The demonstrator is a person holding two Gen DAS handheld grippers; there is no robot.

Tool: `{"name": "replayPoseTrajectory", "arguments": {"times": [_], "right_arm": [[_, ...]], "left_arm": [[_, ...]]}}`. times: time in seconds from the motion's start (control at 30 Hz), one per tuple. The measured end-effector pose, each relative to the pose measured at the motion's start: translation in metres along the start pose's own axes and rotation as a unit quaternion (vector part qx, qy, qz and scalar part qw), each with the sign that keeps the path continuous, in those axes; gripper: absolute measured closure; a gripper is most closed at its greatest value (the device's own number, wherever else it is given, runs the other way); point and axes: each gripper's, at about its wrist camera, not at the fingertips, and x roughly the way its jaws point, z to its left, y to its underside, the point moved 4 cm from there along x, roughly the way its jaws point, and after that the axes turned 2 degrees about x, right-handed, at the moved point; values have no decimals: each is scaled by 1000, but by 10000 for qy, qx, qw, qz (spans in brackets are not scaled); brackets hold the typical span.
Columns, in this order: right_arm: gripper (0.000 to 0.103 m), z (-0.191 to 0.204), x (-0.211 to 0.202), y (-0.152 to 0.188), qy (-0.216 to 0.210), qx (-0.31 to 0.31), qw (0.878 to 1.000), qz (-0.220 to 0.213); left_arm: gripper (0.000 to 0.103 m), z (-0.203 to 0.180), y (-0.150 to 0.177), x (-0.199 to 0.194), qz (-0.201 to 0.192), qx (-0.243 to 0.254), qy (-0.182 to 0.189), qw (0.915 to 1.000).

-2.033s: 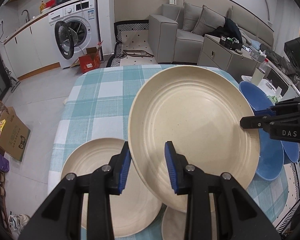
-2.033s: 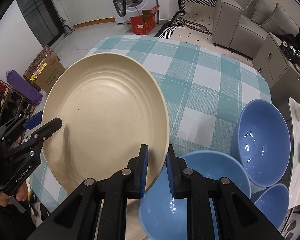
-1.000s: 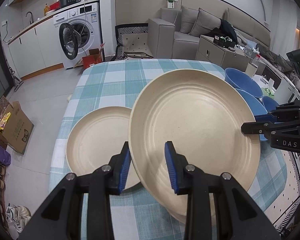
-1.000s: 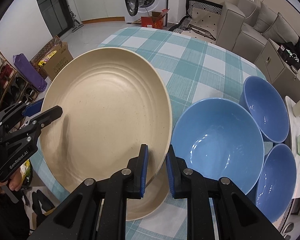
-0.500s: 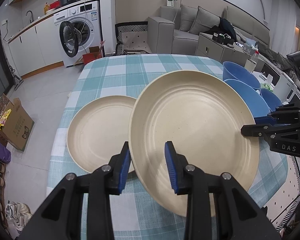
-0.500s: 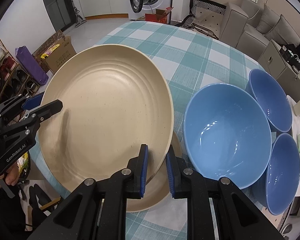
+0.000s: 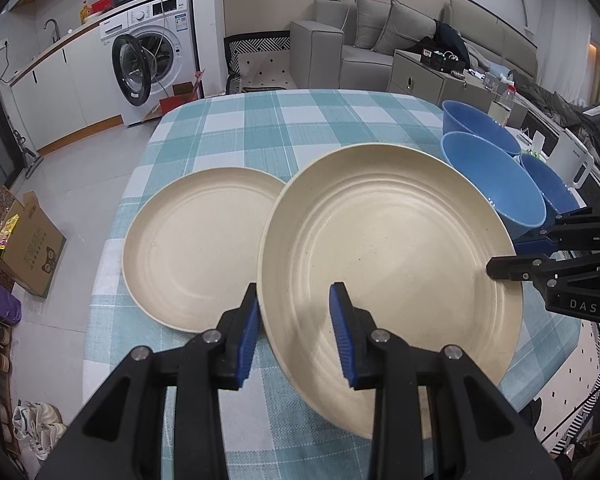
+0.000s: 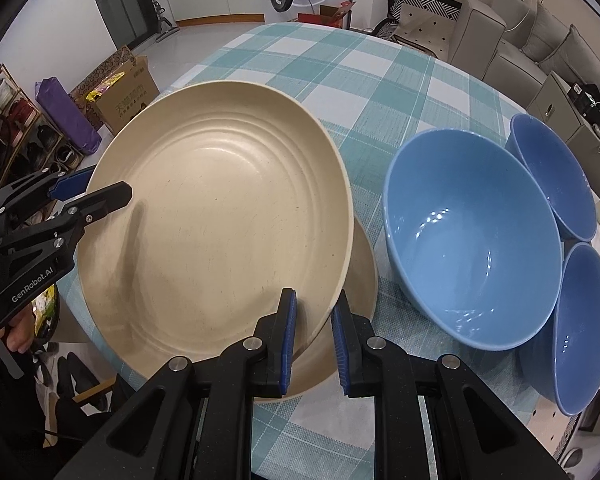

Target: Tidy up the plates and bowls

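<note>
A large beige plate (image 7: 388,272) (image 8: 220,224) hangs tilted above the checked table (image 7: 300,128), held by both grippers at opposite rims. My left gripper (image 7: 294,328) is shut on its near rim; in the right wrist view that left gripper (image 8: 92,188) bites the plate's left edge. My right gripper (image 8: 314,320) is shut on the other rim, and the left wrist view has this right gripper (image 7: 504,258) at the plate's right side. A second beige plate (image 7: 204,252) (image 8: 360,264) lies on the table, partly under the held one. Three blue bowls (image 8: 472,260) (image 7: 496,184) stand close together to the right.
The two smaller blue bowls (image 8: 552,172) (image 8: 584,328) touch the big one near the table's right edge. A white jug (image 7: 572,164) stands beyond them. On the floor to the left sit a cardboard box (image 7: 28,248) and shoes. A hand (image 8: 16,336) holds the left gripper.
Both grippers have carried the held plate lower. The plate on the table and the blue bowls now sit higher in both views, and more of the table's near part shows.
</note>
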Motion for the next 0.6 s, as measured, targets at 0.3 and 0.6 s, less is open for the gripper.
{"name": "replayPoseTrajectory", "arguments": {"times": [0.3,0.6], "right_arm": [[85,-4,13,12,-58,-7,9999,155],[85,-9,20,18,-25,-4,9997,246]], "left_arm": [[71,-7,8,15,208,123,-20,9997],[71,-14,13,27,358,185,-18,9992]]}}
